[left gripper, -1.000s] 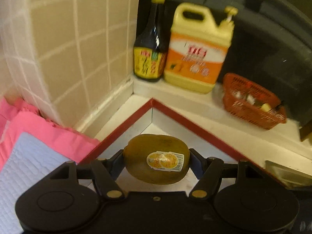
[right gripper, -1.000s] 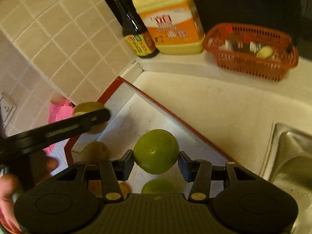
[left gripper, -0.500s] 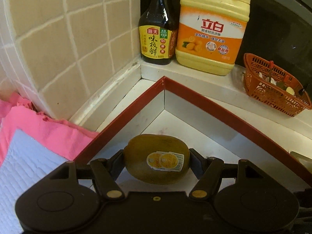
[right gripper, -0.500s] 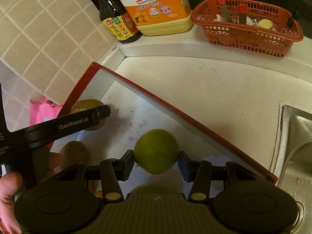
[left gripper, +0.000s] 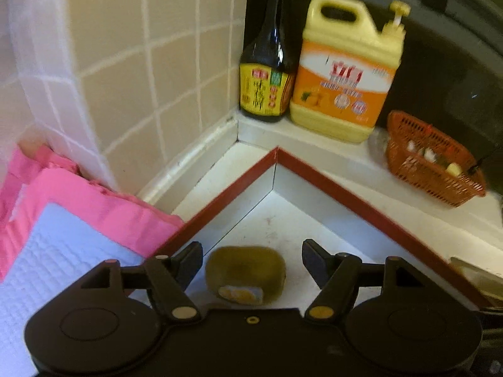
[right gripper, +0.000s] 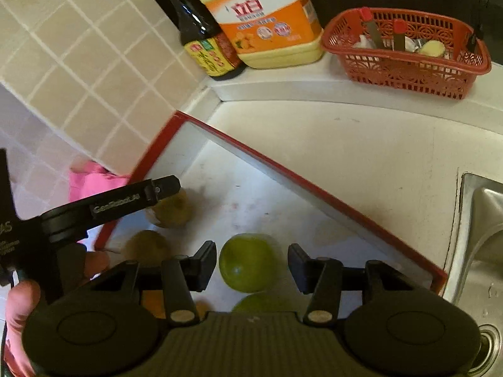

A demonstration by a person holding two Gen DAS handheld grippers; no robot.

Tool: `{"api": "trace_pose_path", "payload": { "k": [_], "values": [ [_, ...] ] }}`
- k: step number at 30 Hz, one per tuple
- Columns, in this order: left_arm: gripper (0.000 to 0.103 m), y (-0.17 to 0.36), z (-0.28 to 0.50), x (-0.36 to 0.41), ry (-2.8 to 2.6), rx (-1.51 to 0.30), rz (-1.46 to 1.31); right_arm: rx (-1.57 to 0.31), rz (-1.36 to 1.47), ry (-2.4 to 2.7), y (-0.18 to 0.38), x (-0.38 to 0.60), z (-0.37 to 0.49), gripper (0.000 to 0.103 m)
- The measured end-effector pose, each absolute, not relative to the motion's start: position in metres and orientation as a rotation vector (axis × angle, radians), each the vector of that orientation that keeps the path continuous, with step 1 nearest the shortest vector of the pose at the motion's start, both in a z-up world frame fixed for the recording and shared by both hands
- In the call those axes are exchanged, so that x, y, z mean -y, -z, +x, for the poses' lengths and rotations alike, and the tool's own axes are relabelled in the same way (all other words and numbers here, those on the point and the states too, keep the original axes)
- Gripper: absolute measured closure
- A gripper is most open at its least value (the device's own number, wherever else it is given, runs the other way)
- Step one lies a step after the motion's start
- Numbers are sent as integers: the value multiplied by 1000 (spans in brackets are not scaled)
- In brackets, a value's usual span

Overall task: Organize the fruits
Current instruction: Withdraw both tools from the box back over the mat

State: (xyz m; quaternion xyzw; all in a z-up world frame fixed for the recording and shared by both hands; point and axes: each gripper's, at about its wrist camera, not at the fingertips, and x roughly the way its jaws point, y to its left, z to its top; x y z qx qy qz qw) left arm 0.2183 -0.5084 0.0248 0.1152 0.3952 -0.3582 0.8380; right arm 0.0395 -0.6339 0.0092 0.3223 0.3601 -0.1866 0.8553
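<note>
Both fruits have left our grips since a second ago: our left tongs [left gripper: 251,262] stand wide around the kiwi [left gripper: 245,275] lying in the red-rimmed tray [left gripper: 361,209]. Our right tongs [right gripper: 251,265] are opening, the green fruit [right gripper: 246,262] loose between them on the tray floor

Home kitchen: tiled wall [left gripper: 125,72], sink [right gripper: 481,229], soy-sauce bottle [left gripper: 267,72].

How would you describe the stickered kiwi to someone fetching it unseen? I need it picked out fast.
Find the red-rimmed white tray in the tiled counter corner, below the dark sauce bottle. The kiwi lies near the tray's corner beside the pink cloth, between the left gripper's open jaws. Unlike the smooth green fruits, it is brown with a yellow sticker.
</note>
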Motion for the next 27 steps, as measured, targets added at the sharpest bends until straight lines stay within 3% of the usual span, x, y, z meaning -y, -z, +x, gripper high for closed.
{"api": "trace_pose_path", "payload": {
  "k": [11, 20, 27],
  "values": [
    [20, -102, 170, 420, 667, -680, 171, -678, 639, 303, -59, 601, 14, 50],
    [20, -134, 134, 295, 484, -633, 118, -671, 607, 126, -84, 538, 18, 48],
    [19, -153, 108, 183, 283, -605, 5, -731, 609, -88, -85, 467, 39, 38]
  ]
}}
